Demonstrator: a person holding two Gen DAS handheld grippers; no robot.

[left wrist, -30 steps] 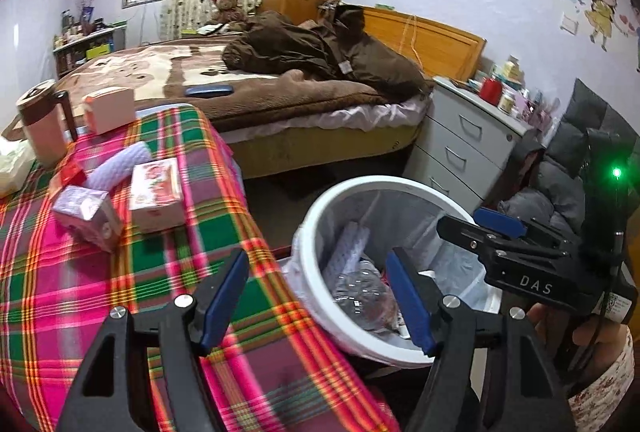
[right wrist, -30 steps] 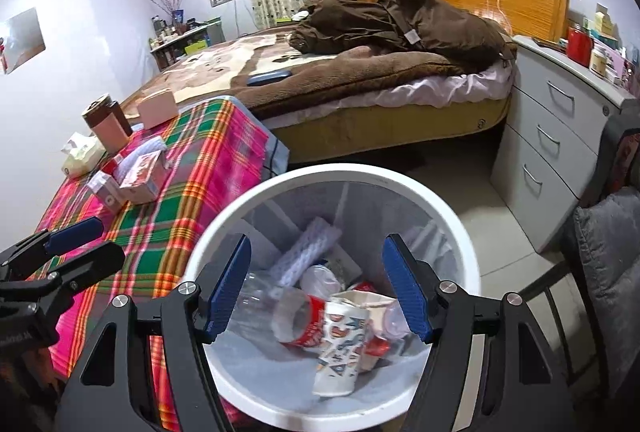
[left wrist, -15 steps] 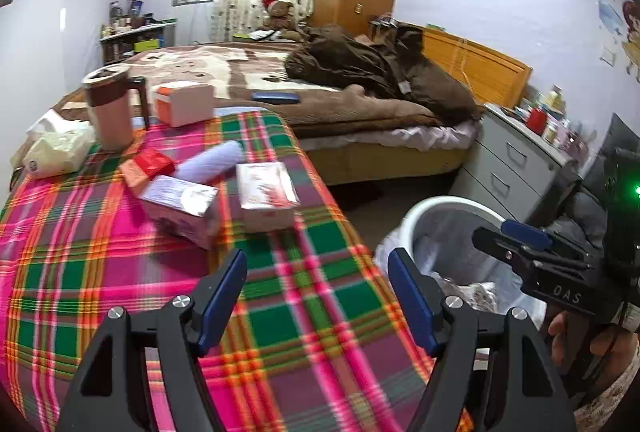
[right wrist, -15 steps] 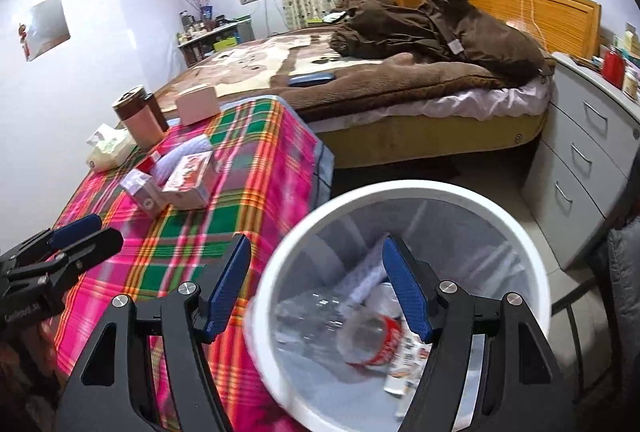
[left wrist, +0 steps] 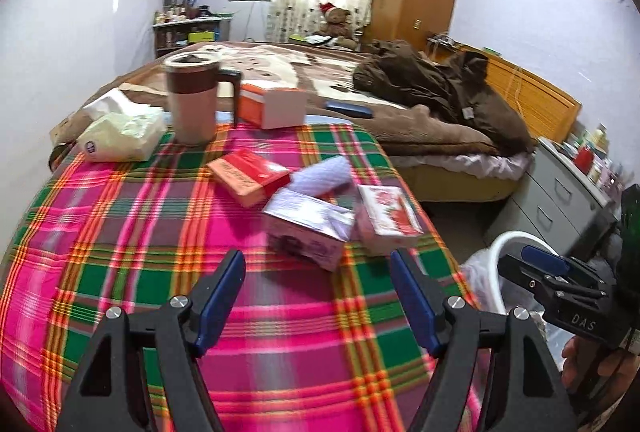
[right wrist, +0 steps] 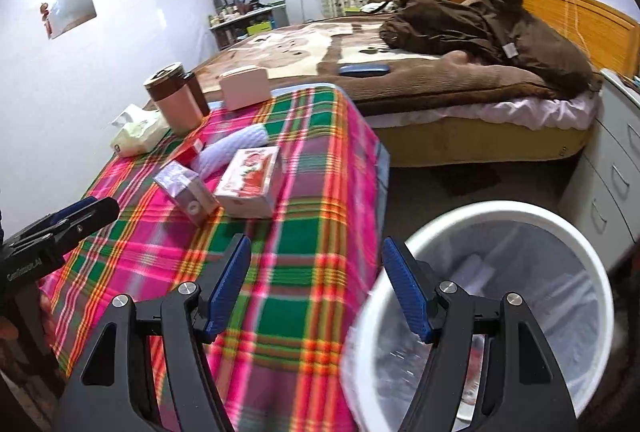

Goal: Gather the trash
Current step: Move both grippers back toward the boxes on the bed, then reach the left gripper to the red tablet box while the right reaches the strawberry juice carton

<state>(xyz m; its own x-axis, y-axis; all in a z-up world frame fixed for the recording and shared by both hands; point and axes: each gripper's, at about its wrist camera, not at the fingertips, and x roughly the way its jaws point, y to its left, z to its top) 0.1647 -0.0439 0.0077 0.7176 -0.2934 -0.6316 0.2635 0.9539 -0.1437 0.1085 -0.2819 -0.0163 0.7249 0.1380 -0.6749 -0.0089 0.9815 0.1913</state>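
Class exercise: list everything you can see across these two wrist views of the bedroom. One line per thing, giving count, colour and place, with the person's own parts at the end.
Tablecloth: one, pink-green plaid, covering the table.
Mug: one, brown and beige, far end of the table.
Tissue pack: one, pale yellow, left of the mug.
Boxes: four; orange-white, red, silvery purple, red-white, all on the table.
Roll: one, white, among the boxes.
Bin: one, white, on the floor right of the table, trash inside.
Bed: one, brown cover, behind the table.
Jacket: one, brown, on the bed.
Left tool: open, above the table.
Right tool: open, between table and bin.
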